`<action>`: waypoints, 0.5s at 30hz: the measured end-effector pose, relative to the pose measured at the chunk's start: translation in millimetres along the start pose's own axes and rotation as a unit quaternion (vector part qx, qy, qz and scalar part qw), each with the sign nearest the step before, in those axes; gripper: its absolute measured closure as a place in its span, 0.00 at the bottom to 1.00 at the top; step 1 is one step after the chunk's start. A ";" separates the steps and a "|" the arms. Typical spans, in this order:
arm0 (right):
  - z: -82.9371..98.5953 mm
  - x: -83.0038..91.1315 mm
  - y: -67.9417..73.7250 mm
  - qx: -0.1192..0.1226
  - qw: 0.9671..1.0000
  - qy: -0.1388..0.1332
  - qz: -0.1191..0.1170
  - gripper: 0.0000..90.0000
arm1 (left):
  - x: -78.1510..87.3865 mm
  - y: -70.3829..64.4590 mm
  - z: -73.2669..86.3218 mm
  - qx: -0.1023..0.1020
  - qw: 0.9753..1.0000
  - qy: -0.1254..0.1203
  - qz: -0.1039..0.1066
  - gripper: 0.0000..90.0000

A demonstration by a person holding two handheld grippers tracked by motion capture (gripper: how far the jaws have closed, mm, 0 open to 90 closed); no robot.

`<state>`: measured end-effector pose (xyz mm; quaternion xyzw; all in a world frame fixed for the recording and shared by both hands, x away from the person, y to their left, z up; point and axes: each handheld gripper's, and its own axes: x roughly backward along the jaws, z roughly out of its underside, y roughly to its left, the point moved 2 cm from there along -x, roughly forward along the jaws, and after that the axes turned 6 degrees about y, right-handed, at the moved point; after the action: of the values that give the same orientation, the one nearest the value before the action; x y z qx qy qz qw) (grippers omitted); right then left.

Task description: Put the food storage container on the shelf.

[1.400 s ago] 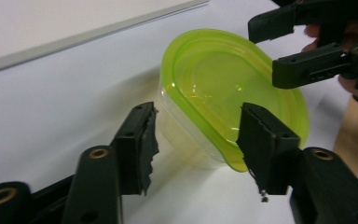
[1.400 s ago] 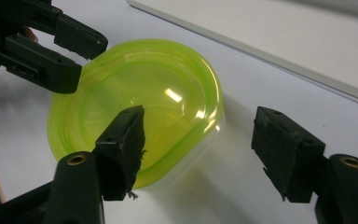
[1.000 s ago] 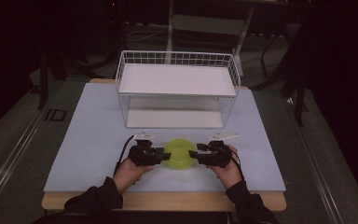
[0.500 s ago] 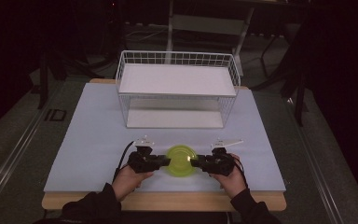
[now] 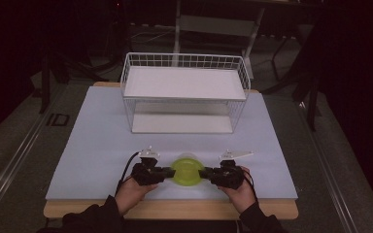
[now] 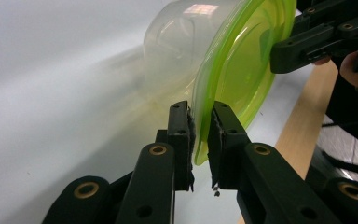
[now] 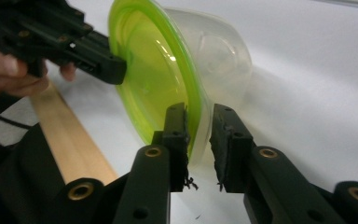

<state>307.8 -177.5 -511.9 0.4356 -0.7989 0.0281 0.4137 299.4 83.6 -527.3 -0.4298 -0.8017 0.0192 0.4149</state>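
clear tub with green lid [image 5: 187,169] near table's front edge | left gripper [image 6: 200,135] and right gripper [image 7: 198,133] pinching opposite lid rims | looks light, empty, slippery, flexible: grip rim

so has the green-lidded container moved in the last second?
Yes. The container has come toward the table's near edge, farther from the wire basket, both grippers on its rim.

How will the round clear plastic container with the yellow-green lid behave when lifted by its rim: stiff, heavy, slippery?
The round clear plastic container looks empty, so probably light. Its yellow-green lid rim looks thin and may flex where the left claw pinches it. The glossy plastic could slip in the right claw.
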 end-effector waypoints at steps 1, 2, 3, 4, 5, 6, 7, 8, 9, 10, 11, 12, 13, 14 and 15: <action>-0.9 -0.7 0.3 0.000 1.000 -0.001 0.004 0.86 | 1.0 -0.3 -0.9 0.000 1.000 -0.005 -0.001 0.89; -4.0 0.7 1.7 0.000 1.000 -0.007 0.012 0.88 | 3.7 -1.9 -3.3 0.000 1.000 -0.012 -0.004 0.89; -6.4 2.6 1.9 -0.001 1.000 -0.013 0.017 0.89 | 5.2 -3.3 -4.8 -0.003 1.000 -0.019 -0.007 0.90; -9.5 4.6 1.9 0.003 1.000 -0.018 0.021 0.90 | 7.4 -3.8 -6.5 -0.001 1.000 -0.025 -0.006 0.90; -12.5 6.4 2.3 0.004 1.000 -0.022 0.021 0.90 | 9.8 -3.9 -8.2 0.002 0.999 -0.032 -0.005 0.90; -15.4 8.0 2.9 0.003 0.999 -0.026 0.021 0.90 | 12.1 -3.7 -10.0 0.000 0.999 -0.035 -0.006 0.90; -18.3 8.9 3.9 0.004 0.999 -0.029 0.023 0.90 | 14.8 -4.0 -11.9 0.000 0.999 -0.041 -0.009 0.90; -21.2 9.8 5.5 0.003 0.999 -0.033 0.025 0.90 | 18.0 -3.9 -13.7 -0.003 0.999 -0.048 -0.011 0.90; -24.0 10.6 6.4 0.004 0.999 -0.037 0.025 0.90 | 21.0 -3.6 -15.6 -0.002 0.999 -0.050 -0.010 0.90; -27.0 11.7 7.1 0.004 0.999 -0.040 0.023 0.90 | 24.2 -3.8 -17.5 -0.003 0.998 -0.056 -0.011 0.90; -30.1 13.2 8.2 0.006 0.999 -0.045 0.022 0.90 | 27.5 -4.3 -19.4 -0.006 0.998 -0.062 -0.011 0.90; -33.2 15.0 9.6 0.007 0.999 -0.049 0.021 0.90 | 30.8 -4.8 -21.6 -0.008 0.998 -0.067 -0.012 0.91; -36.6 16.9 11.0 0.008 0.998 -0.052 0.021 0.90 | 34.1 -4.8 -24.2 -0.008 0.997 -0.071 -0.010 0.91; -40.0 19.1 12.5 0.011 0.998 -0.057 0.021 0.90 | 37.6 -5.1 -26.6 -0.011 0.997 -0.077 -0.010 0.91; -43.4 21.4 13.9 0.011 0.998 -0.060 0.020 0.90 | 41.0 -5.5 -29.0 -0.014 0.996 -0.082 -0.011 0.91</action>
<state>319.4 -165.7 -464.4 0.4255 -0.8304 0.0190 0.3591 303.7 99.6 -479.5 -0.4235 -0.8381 0.0387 0.3415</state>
